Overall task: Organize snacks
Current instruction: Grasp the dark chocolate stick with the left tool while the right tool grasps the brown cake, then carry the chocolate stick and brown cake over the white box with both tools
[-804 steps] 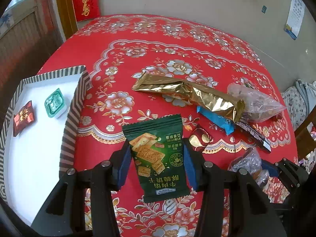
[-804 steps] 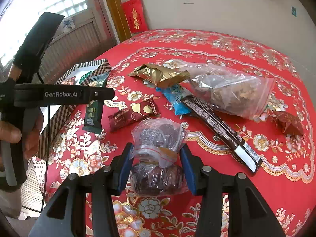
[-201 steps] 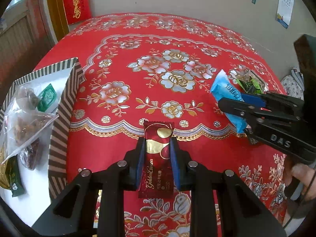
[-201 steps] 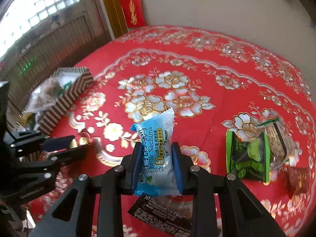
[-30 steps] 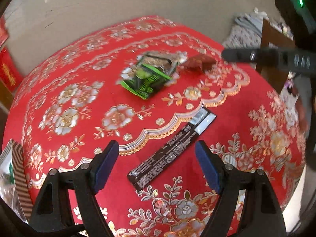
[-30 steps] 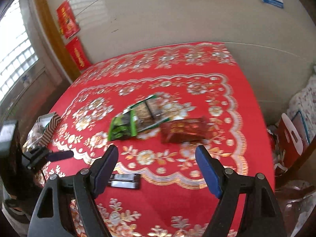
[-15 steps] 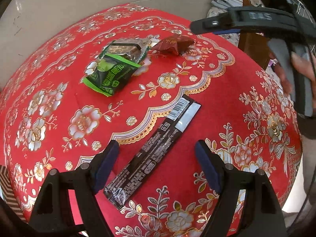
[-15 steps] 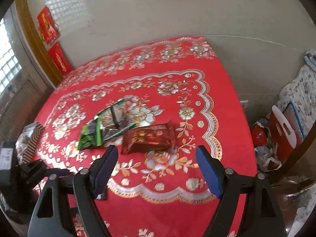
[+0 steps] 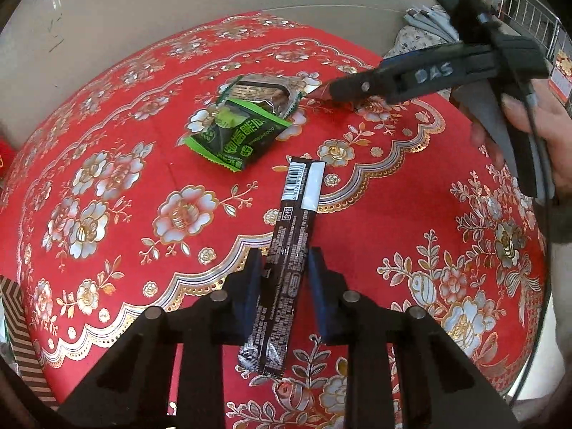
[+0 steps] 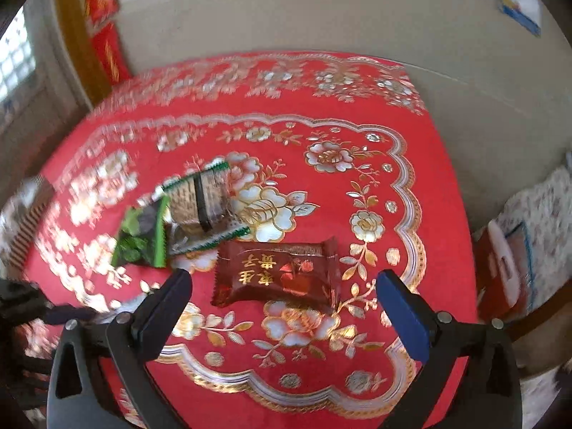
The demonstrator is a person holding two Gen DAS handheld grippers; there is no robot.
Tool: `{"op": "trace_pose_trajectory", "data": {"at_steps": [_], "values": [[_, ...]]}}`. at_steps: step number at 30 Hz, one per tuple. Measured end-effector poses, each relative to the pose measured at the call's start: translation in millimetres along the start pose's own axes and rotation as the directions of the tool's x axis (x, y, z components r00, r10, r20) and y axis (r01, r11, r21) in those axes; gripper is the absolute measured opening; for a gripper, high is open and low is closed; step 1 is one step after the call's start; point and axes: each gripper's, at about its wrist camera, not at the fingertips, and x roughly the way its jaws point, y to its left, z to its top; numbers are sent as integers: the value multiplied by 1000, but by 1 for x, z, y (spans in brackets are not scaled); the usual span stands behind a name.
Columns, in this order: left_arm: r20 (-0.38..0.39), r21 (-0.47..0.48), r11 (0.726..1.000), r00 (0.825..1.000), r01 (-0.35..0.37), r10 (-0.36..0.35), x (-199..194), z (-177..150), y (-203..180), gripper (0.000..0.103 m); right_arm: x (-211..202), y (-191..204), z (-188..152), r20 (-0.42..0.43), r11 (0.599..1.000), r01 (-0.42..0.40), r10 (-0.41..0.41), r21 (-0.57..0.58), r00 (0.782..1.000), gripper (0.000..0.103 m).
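A long dark brown bar wrapper point(image 9: 291, 246) lies lengthwise between the blue pads of my left gripper point(image 9: 284, 279). The jaws are closing, and the pads sit against the wrapper's two edges. A dark red packet with gold writing point(image 10: 275, 275) rests on the cloth just ahead of my right gripper point(image 10: 282, 282). Its jaws are opening wide and touch nothing. In the left wrist view the right gripper point(image 9: 343, 87) reaches in from the upper right, held by a hand point(image 9: 540, 118).
A green packet point(image 9: 236, 136) and a clear green-edged packet point(image 9: 261, 94) lie together beyond the bar, left of the red packet. A striped tray's rim point(image 9: 14, 321) shows at far left. The red floral cloth point(image 9: 107, 178) ends near the wall; a red bag point(image 10: 500, 271) sits on the floor.
My left jaws have come together around the dark bar wrapper. My right gripper has dropped closer to the dark red packet and spread its jaws wider.
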Motion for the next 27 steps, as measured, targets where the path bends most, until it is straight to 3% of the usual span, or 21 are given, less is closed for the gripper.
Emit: {"op": "trace_pose_trajectory", "data": {"at_steps": [6, 7, 10, 12, 15, 21, 27], "values": [[6, -8, 1000, 1000, 6, -6, -1, -1, 1, 28, 19, -10, 4, -4, 999, -21, 21, 38, 1000, 101], [6, -10, 1000, 1000, 7, -7, -1, -2, 1, 28, 22, -12, 2, -16, 998, -32, 33, 45, 999, 94], [9, -18, 1000, 1000, 7, -7, -1, -2, 2, 28, 17, -5, 0, 0, 1000, 30, -30, 7, 1000, 77], [15, -31, 999, 1000, 5, -5, -1, -3, 2, 28, 10, -9, -4, 35, 999, -27, 26, 43, 999, 71], [27, -62, 998, 1000, -3, 5, -2, -4, 2, 28, 1, -8, -12, 55, 999, -8, 6, 48, 998, 71], [40, -118, 993, 999, 5, 0, -6, -10, 7, 25, -19, 4, -30, 84, 997, -53, 48, 56, 995, 71], [68, -162, 986, 996, -48, 60, -18, -17, 10, 24, -34, 26, -42, 122, 996, -77, 72, 39, 990, 71]]}}
